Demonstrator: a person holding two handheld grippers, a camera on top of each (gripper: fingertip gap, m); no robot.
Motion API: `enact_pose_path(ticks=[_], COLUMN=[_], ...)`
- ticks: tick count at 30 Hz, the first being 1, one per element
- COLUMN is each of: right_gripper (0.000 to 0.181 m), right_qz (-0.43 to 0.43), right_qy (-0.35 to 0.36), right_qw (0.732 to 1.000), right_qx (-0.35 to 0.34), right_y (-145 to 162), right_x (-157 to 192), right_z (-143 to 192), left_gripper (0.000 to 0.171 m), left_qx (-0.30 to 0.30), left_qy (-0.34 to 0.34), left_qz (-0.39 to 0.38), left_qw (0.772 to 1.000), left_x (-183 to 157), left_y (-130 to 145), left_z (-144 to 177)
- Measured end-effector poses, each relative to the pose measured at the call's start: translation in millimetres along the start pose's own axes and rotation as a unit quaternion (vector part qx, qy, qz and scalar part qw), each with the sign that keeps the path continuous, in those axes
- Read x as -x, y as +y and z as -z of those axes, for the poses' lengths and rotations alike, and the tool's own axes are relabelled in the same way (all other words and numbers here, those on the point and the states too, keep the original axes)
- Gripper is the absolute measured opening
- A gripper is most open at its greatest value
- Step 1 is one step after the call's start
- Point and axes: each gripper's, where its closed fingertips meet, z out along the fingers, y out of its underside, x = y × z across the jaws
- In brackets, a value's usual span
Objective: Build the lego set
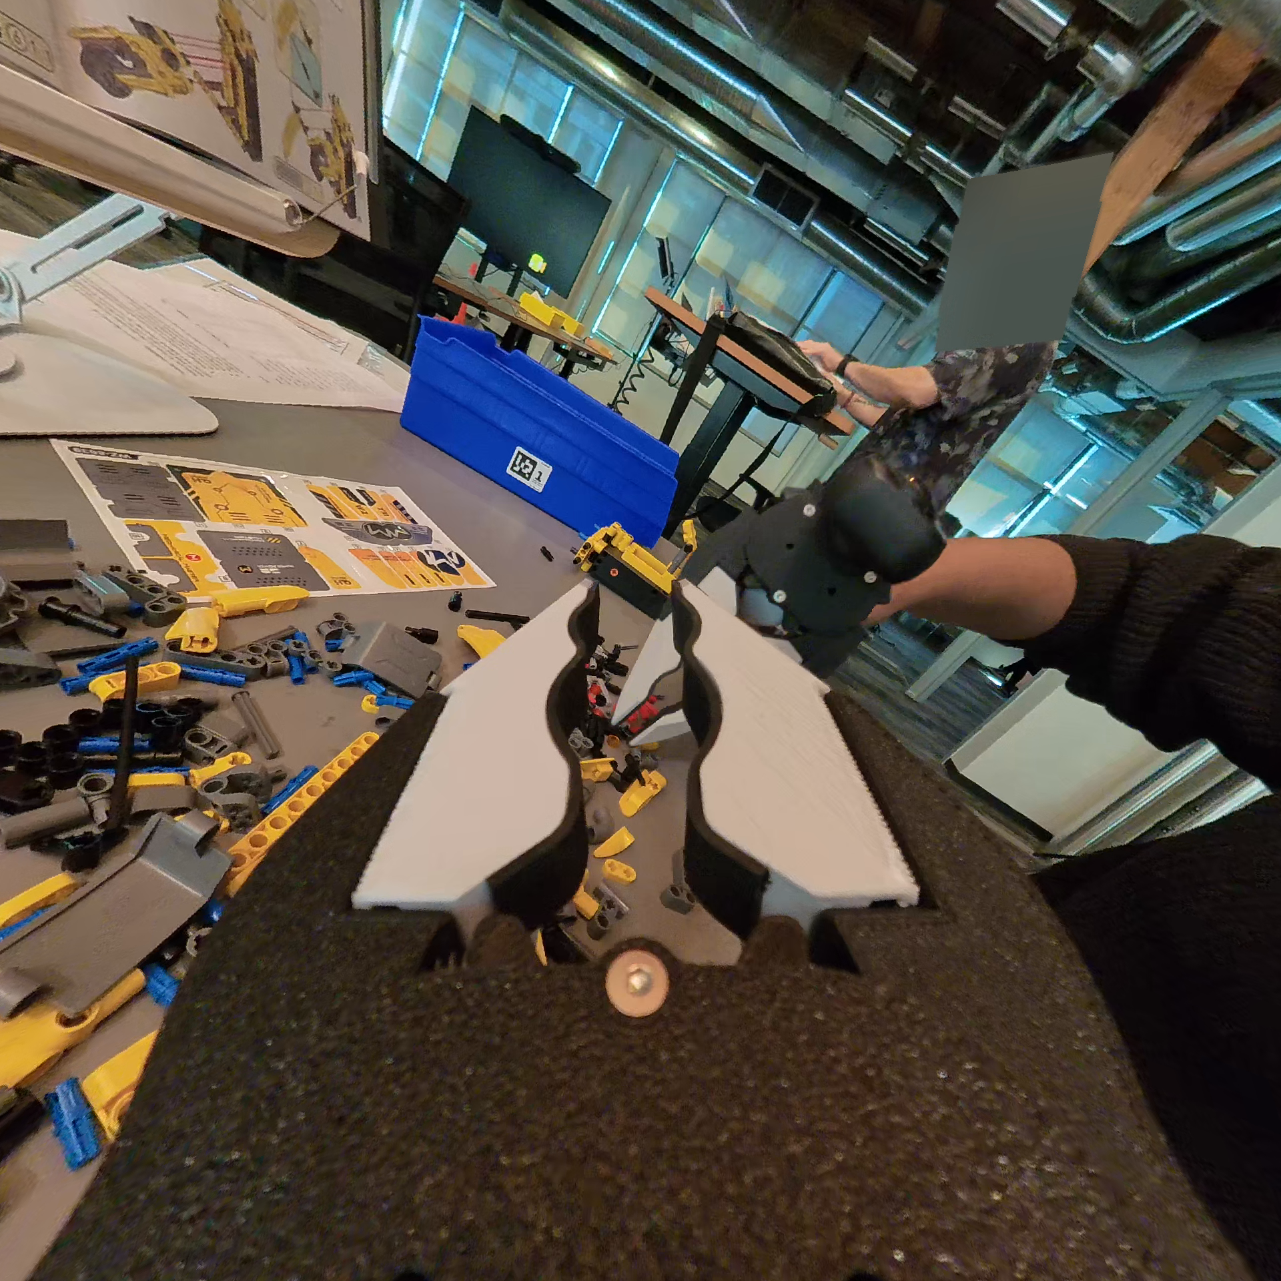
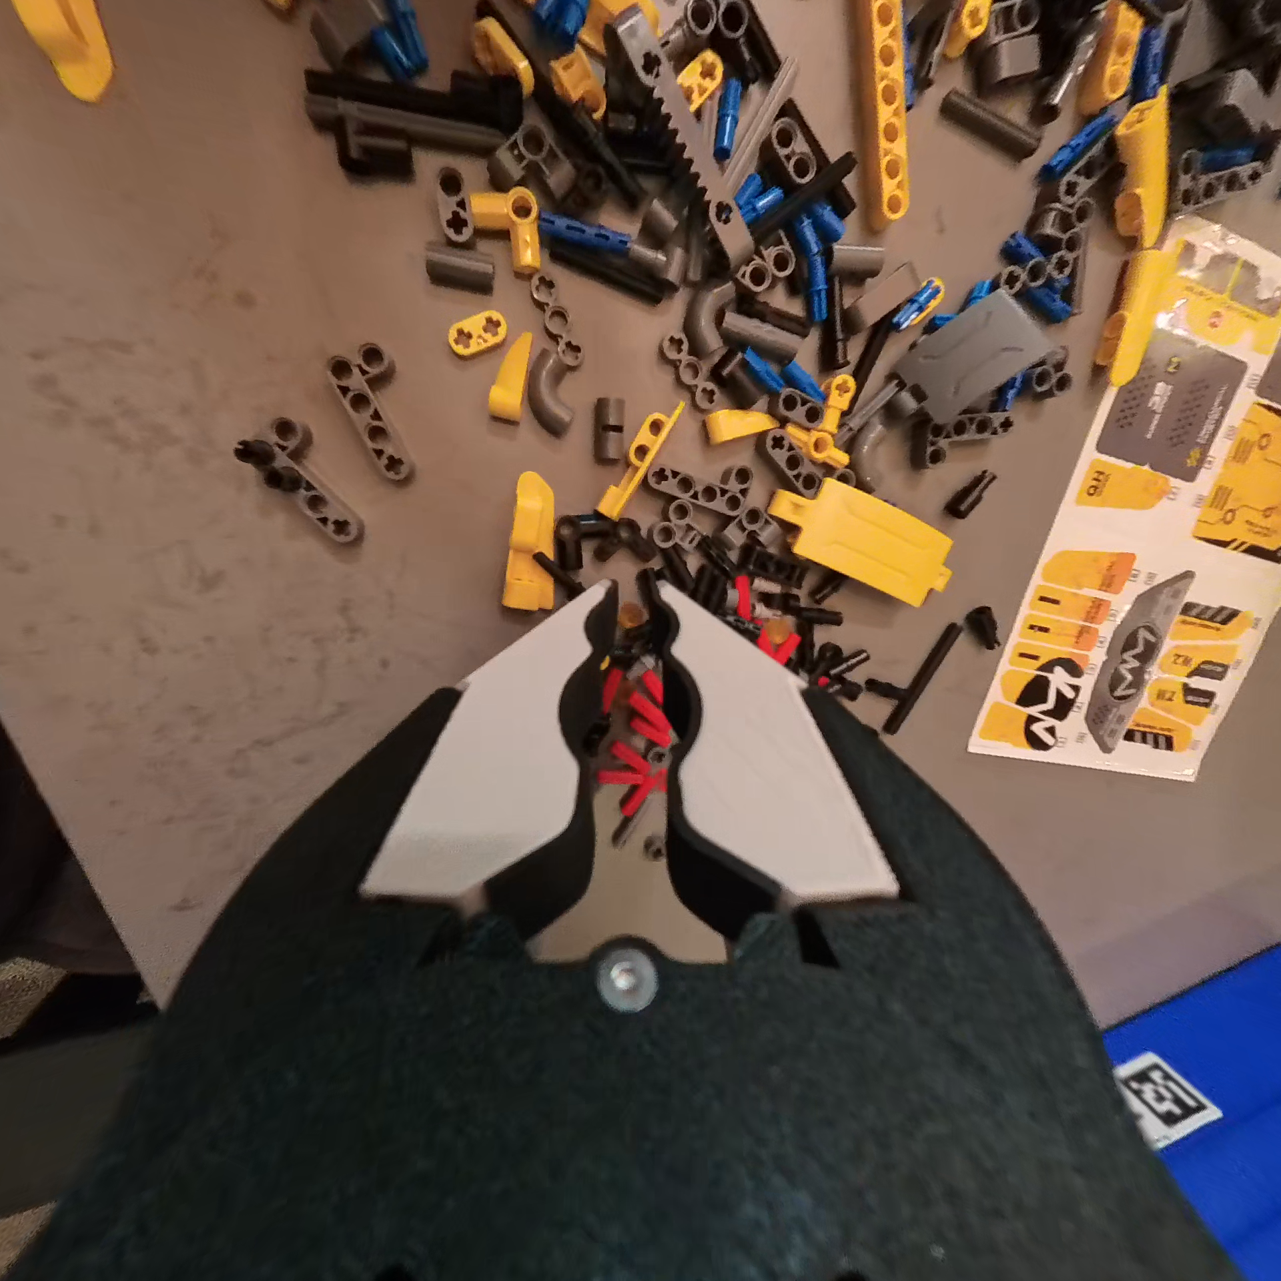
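My left gripper (image 1: 636, 589) is shut on a small yellow and black brick assembly (image 1: 627, 558) and holds it at its fingertips above the grey table (image 1: 485, 416). My right gripper (image 2: 636, 590) points down into a heap of red and black pins (image 2: 641, 721). Its jaws are nearly together, with a black pin (image 2: 650, 595) between the tips. In the left wrist view the right gripper (image 1: 634, 728) shows just beyond and below my left fingers, held by a hand in a black sleeve (image 1: 1144, 624).
Loose yellow, grey, blue and black brick parts (image 2: 762, 242) cover the table. A sticker sheet (image 2: 1144, 554) lies to one side and a blue bin (image 1: 541, 443) stands behind. An instruction booklet (image 1: 208, 90) hangs on a stand at the left. A person (image 1: 956, 416) stands at a far desk. About 15 cm separates my left fingertips from my right.
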Motion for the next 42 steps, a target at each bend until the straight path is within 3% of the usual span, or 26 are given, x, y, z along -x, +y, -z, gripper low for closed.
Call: enact_pose_path(ticks=[15, 19, 23, 30, 35, 42], right_gripper=[0.005, 0.004, 0.004, 0.005, 0.005, 0.005], right_qz=[-0.005, -0.007, 0.039, 0.141, 0.145, 0.184], right_qy=[-0.001, 0.03, 0.105, 0.217, 0.232, 0.255], right_qw=[1.0, 0.997, 0.98, 0.951, 0.943, 0.931], right_qx=[-0.004, -0.075, -0.167, -0.169, -0.191, -0.185], right_y=[5.1, -18.6, -54.9, -86.3, -97.0, -106.1], right_x=[-9.2, -17.6, -25.0, -15.9, -14.7, -8.1], right_z=[-11.2, 12.2, 50.7, 81.2, 95.6, 100.0], left_gripper=[0.02, 0.02, 0.02, 0.02, 0.021, 0.021], left_qx=[0.007, 0.014, 0.039, 0.028, 0.006, 0.033], left_qy=[0.001, 0.009, 0.034, 0.059, 0.093, 0.157], left_qz=[0.0, 0.005, 0.014, 0.031, 0.051, 0.059], left_qw=[1.0, 1.0, 0.999, 0.997, 0.994, 0.985], left_x=[-0.5, -2.2, -9.5, -15.6, -23.2, -47.0], left_y=[2.5, 5.4, 15.1, 12.3, 4.7, 14.9], left_z=[-1.6, -3.7, -10.1, -10.4, -6.6, -13.9])
